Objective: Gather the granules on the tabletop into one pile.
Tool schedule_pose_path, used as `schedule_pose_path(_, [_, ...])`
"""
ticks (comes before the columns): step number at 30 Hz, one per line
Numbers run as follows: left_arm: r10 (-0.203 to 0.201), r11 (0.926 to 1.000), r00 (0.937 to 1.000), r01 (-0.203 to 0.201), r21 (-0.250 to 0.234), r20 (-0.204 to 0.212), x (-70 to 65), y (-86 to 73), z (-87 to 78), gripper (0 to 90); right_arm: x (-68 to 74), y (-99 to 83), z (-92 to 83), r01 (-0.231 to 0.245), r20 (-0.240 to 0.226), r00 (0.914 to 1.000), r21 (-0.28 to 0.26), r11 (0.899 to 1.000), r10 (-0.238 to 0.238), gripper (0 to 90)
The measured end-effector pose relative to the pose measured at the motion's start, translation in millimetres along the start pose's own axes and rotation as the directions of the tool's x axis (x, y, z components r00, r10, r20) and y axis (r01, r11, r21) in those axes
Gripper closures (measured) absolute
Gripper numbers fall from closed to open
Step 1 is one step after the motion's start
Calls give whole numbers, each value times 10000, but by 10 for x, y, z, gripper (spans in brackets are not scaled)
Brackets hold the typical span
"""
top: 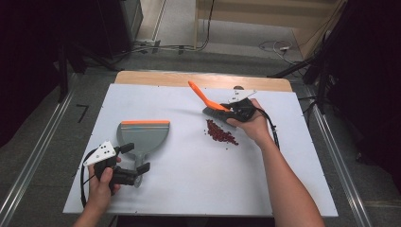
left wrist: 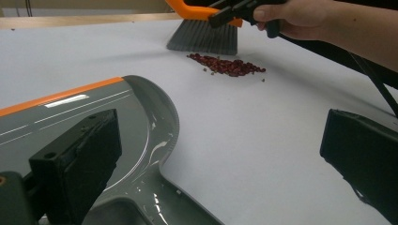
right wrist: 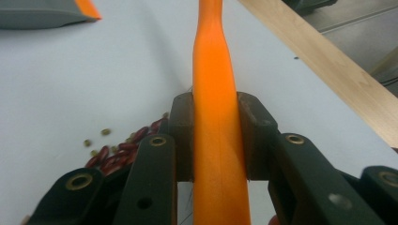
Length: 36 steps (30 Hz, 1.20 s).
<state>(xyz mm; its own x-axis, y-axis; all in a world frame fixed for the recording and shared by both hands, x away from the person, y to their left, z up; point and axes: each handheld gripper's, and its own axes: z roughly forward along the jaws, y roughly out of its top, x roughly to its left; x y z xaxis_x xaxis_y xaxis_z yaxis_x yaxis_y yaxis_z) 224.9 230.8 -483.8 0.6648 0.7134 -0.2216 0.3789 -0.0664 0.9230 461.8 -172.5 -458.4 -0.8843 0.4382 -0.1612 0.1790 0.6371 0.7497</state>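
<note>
Your right gripper [top: 232,112] pinches the orange handle of the brush [right wrist: 213,93], its bristles down on the white bench [top: 189,189] near the far edge, just beside the heap of red beans [top: 221,132] (a few greenish ones lie loose). Your left gripper [top: 137,158] stands spread near the front left corner, jaws either side of the grey dustpan's [top: 143,136] handle, not pressing it

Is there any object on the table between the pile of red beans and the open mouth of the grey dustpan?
Nothing visible is in the way. The red beans lie beside the brush held in the right gripper. Between them and the orange lip of the dustpan, the white table is bare. A few loose beans sit close to the pile.
</note>
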Motion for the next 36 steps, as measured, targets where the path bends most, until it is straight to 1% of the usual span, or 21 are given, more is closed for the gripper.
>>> schedule_pose_path(2, [-22,10000,10000,23,-40,32,-4,1,5,0,44,-20,-27,162,-223,9996,-19,9999,-162,689])
schedule_pose_path(4, [22,10000,10000,-22,0,29,-11,2,13,0,89,-35,-63,202,-446,9988,30,9998,-200,690])
schedule_pose_path(5, [27,10000,10000,-27,8,39,-15,3,18,0,104,-42,-77,348,-540,9979,30,9994,-346,690])
schedule_pose_path(8, [54,10000,10000,-54,-6,49,-27,8,28,0,159,-46,-115,457,-770,9960,87,9989,-449,690])
schedule_pose_path(13, [86,9999,9999,-87,74,57,-30,6,42,0,232,-46,-158,768,-1058,9916,136,9969,-750,690])
schedule_pose_path(16, [76,9999,9999,-77,69,70,-27,4,44,0,281,-53,-183,847,-1208,9893,148,9963,-823,690])
schedule_pose_path(18, [84,9999,10000,-84,99,44,-23,3,41,0,303,-57,-202,862,-1231,9889,138,9962,-838,689])
schedule_pose_path(21, [84,9999,9999,-85,101,56,-19,2,42,0,314,-50,-246,783,-1103,9909,33,9969,-775,689])
schedule_pose_path(24, [84,9999,9999,-85,98,54,-23,4,42,0,310,-13,-318,591,-884,9942,-331,9977,-618,688])
schedule_pose_path(27, [82,9999,10000,-82,75,56,-23,6,40,0,370,68,-402,140,-513,9986,-463,9988,-164,688])
schedule_pose_path(29, [79,9999,10000,-79,72,45,-21,6,38,0,476,137,-446,-454,-348,9984,-466,9979,438,688])
schedule_pose_path(31, [72,10000,10000,-72,69,50,-20,6,40,0,628,197,-451,-1152,-224,9932,-455,9923,1143,687])
schedule_pose_path(32, [84,9999,10000,-85,86,45,-21,6,41,0,711,222,-444,-1509,-256,9884,-391,9878,1500,687])
schedule_pose_path(33, [87,9999,9999,-87,92,50,-22,6,41,0,797,240,-428,-1917,-329,9811,-337,9809,1906,687])
schedule_pose_path(34, [95,9999,9999,-96,76,65,-23,6,43,0,877,250,-397,-2263,-494,9732,-330,9735,2246,687])
schedule_pose_path(35, [92,9999,9999,-93,71,73,-26,6,42,0,952,253,-365,-2634,-653,9631,-256,9644,2613,687])
schedule_pose_path(36, [93,9999,9999,-94,83,69,-28,7,40,0,1015,249,-322,-2873,-858,9548,-212,9576,2845,687])
